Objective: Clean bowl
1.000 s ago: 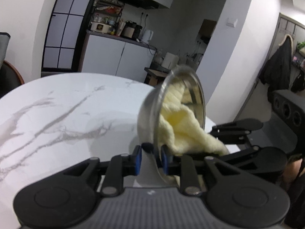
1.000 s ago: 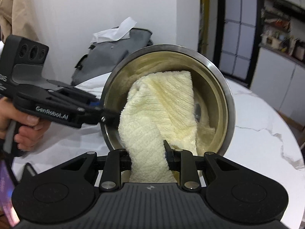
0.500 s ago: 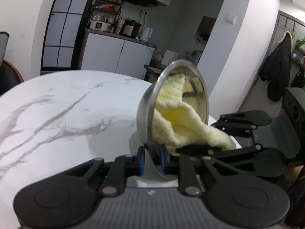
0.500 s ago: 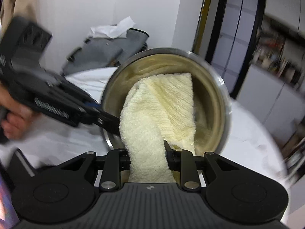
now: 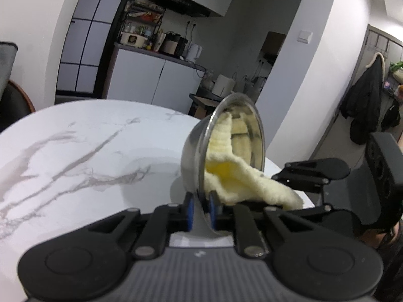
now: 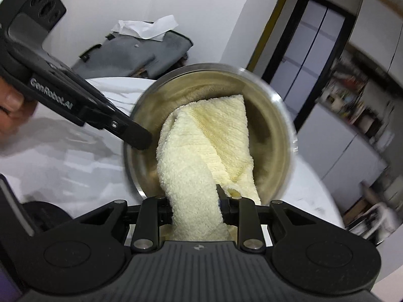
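A steel bowl [image 6: 209, 130] is held tipped on its side above a white marbled surface [image 5: 83, 151], its mouth turned toward the right gripper [image 6: 195, 207]. The left gripper [image 5: 201, 207] is closed on the bowl's rim, one blue-padded finger outside the wall and one inside; from the right wrist view its dark finger crosses the rim at the bowl's left edge. A pale yellow cloth [image 6: 204, 148] fills much of the bowl's inside and trails out over the near rim. The right gripper is clamped on the cloth's trailing end, the bunched fabric filling the gap between its fingers. In the left wrist view the cloth [image 5: 241, 178] spills from the bowl [image 5: 221, 148] toward the right gripper's black body at the right. A hand [image 6: 11, 115] grips the left tool's handle at the far left. Beyond the surface, a grey bag [image 6: 141, 50] with white paper on top sits against a white wall; kitchen cabinets [image 5: 156, 80] and a hanging dark coat [image 5: 365, 105] stand farther off.
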Tool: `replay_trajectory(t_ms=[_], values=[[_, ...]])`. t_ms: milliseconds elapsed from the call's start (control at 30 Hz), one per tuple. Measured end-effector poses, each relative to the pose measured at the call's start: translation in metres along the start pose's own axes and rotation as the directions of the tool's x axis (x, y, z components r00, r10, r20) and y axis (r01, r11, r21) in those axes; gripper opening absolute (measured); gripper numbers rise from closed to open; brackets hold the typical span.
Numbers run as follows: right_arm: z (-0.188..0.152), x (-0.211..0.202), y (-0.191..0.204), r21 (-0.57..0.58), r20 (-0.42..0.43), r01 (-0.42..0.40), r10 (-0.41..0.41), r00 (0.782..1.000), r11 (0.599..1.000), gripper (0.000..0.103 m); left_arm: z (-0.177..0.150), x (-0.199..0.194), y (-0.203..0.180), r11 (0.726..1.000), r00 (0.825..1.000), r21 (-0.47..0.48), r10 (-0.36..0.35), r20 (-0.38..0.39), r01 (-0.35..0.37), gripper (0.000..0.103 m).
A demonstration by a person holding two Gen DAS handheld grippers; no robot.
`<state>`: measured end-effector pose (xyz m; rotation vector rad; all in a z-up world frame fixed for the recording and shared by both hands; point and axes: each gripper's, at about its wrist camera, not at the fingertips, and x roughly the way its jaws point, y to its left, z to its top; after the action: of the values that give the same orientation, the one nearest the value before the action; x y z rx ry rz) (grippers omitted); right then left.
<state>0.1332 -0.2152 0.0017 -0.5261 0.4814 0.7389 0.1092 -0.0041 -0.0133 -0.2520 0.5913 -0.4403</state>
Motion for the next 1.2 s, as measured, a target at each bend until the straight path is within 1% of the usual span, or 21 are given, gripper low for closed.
replay_trajectory(t_ms=[100,167,233,300,400,500,533,567,633,700,767,800,867,933,967,1033,1100,1200], values=[[0.000,0.000,-0.006,0.079,0.000,-0.059,0.059,0.998,0.995,0.028,-0.004,0.007,-0.004,1.000,1.000,0.029,0.002,-0.018,-0.002,0.019],[-0.001,0.001,-0.011,0.159,0.014,-0.127,0.127,0.992,0.979,0.028,-0.004,0.010,-0.004,1.000,0.999,0.019,0.009,-0.037,-0.008,0.019],[-0.002,0.001,-0.011,0.183,0.024,-0.160,0.158,0.987,0.970,0.028,-0.004,0.013,-0.004,1.000,0.999,0.007,0.015,-0.050,-0.014,0.018],[-0.002,0.001,-0.009,0.184,0.027,-0.168,0.166,0.986,0.968,0.028,-0.005,0.014,-0.002,1.000,0.998,0.002,0.020,-0.057,-0.020,0.016],[-0.003,0.001,-0.008,0.168,0.028,-0.164,0.162,0.986,0.972,0.028,-0.005,0.015,-0.002,1.000,0.997,0.009,0.030,-0.065,-0.029,0.015],[-0.002,-0.002,-0.002,0.110,0.018,-0.126,0.125,0.992,0.986,0.027,-0.006,0.014,-0.004,0.999,0.997,0.033,0.044,-0.063,-0.042,0.015],[-0.002,-0.003,0.000,0.083,0.020,-0.086,0.085,0.996,0.993,0.027,-0.005,0.013,-0.004,0.998,0.997,0.035,0.049,-0.059,-0.047,0.015],[-0.001,-0.006,0.002,0.052,0.033,-0.016,0.014,0.999,0.998,0.026,-0.005,0.011,-0.004,0.998,0.997,0.035,0.050,-0.055,-0.048,0.015],[0.000,-0.012,0.003,0.010,0.061,0.059,-0.059,0.996,0.998,0.026,-0.005,0.009,-0.005,0.998,0.997,0.038,0.053,-0.047,-0.051,0.015],[0.002,-0.015,0.002,-0.002,0.073,0.082,-0.082,0.994,0.997,0.026,-0.004,0.008,-0.005,0.998,0.997,0.041,0.059,-0.044,-0.057,0.015],[0.002,-0.016,0.008,-0.052,0.077,0.113,-0.109,0.991,0.992,0.026,-0.003,0.006,-0.003,0.998,0.998,0.036,0.056,-0.040,-0.055,0.015],[0.002,-0.016,0.008,-0.057,0.076,0.115,-0.110,0.991,0.992,0.026,-0.003,0.005,-0.002,0.998,0.998,0.031,0.053,-0.036,-0.052,0.015],[0.000,-0.013,0.014,-0.101,0.059,0.127,-0.122,0.991,0.987,0.026,-0.002,0.003,-0.001,0.999,0.999,0.025,0.047,-0.026,-0.046,0.015],[-0.003,-0.009,0.018,-0.124,0.040,0.123,-0.119,0.992,0.985,0.026,-0.001,0.002,-0.003,0.999,0.999,0.027,0.047,-0.022,-0.046,0.016],[-0.004,-0.008,0.017,-0.118,0.030,0.111,-0.109,0.994,0.987,0.026,0.000,0.002,-0.004,0.999,0.999,0.028,0.047,-0.019,-0.047,0.017],[-0.004,-0.008,0.015,-0.090,0.018,0.088,-0.086,0.996,0.992,0.027,-0.001,0.005,-0.003,0.999,0.999,0.010,0.036,-0.018,-0.035,0.023],[-0.005,-0.006,0.009,-0.037,-0.010,0.032,-0.032,0.999,0.999,0.027,-0.001,0.009,-0.003,1.000,1.000,-0.006,0.021,-0.024,-0.021,0.023],[-0.006,-0.005,0.006,0.000,-0.013,0.002,-0.002,1.000,1.000,0.027,-0.002,0.014,-0.004,1.000,0.999,-0.010,0.014,-0.037,-0.015,0.024]])
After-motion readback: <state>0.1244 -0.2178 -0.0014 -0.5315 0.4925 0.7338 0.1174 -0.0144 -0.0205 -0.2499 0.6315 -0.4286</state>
